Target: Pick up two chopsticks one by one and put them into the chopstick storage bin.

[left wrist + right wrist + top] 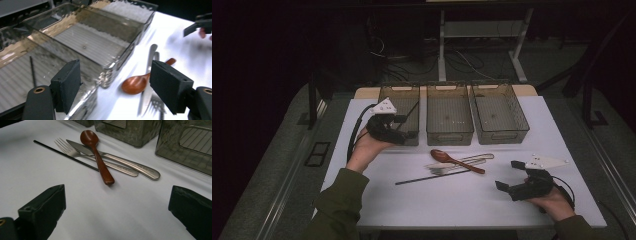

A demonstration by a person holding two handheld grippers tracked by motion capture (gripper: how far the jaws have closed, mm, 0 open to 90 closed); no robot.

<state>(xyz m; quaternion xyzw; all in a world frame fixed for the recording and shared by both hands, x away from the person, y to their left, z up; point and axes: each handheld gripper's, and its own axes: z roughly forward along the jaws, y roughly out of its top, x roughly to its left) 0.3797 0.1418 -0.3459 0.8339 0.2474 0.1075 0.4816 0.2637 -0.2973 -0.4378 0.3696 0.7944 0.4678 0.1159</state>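
A white bench [472, 200] carries three clear, ribbed plastic bins set side by side along its far edge: the left bin [388, 95], the middle bin [449, 134] and the right bin [512, 132]. In the left tool's view a thin black chopstick [32, 71] lies on the ribbed floor of the left bin, running lengthwise along it. The left tool [404, 131], held in the person's left hand [364, 147], hovers at the near end of that bin with its black jaws standing wide and nothing between them; its pads [67, 85] frame the bin's near wall and press on nothing. In front of the middle bin lies a small heap of cutlery. A reddish-brown wooden spoon [96, 155] with a glossy oval bowl and a handle that broadens toward its rounded end lies across a stainless-steel knife [125, 163] and a stainless-steel fork [100, 160], both with plain brushed handles. The knife and fork lie nearly parallel and close together. A second thin black chopstick [65, 155], a straight slim rod, lies on the bench just beside the fork's tines and passes under the spoon's handle. The right tool [511, 177], in the person's right hand [557, 202], rests low near the bench's front right corner, well apart from the cutlery, with its jaws spread wide and empty, pointing toward the heap.
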